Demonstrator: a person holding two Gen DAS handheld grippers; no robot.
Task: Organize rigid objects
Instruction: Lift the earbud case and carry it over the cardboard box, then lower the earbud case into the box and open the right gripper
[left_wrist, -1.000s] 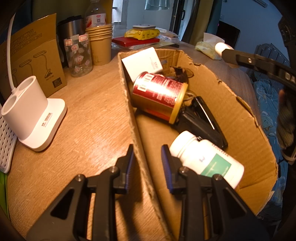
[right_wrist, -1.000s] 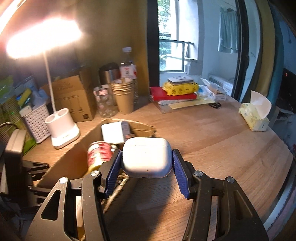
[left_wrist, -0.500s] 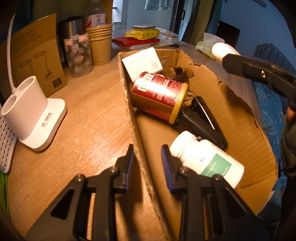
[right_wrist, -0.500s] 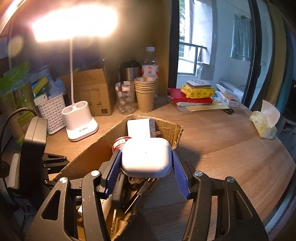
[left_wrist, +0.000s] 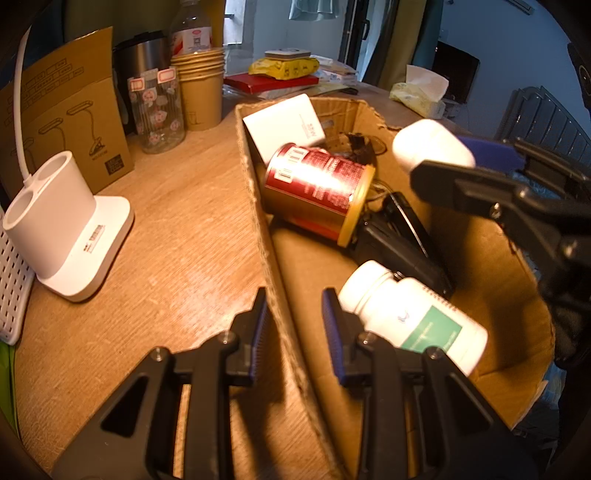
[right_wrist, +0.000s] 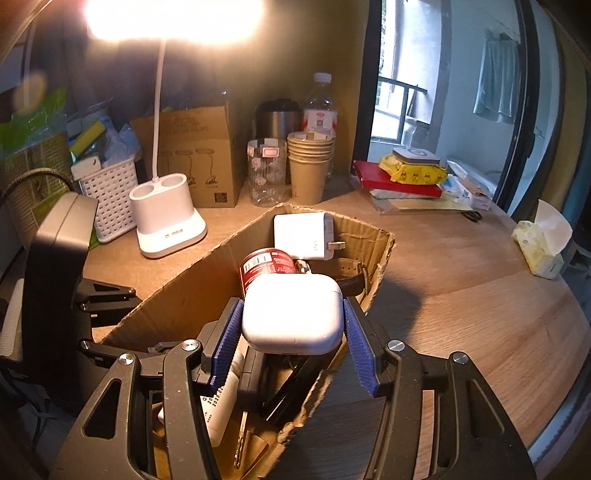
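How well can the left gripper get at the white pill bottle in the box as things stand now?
Probably not directly. The left gripper straddles the cardboard box wall, so it seems busy steadying it. The white pill bottle lies uncovered just beside its right finger, so after letting go the way looks free.

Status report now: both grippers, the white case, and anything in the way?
Right gripper shut on white case, above cardboard box. Left gripper straddles box wall. Red can, white bottle lie inside.
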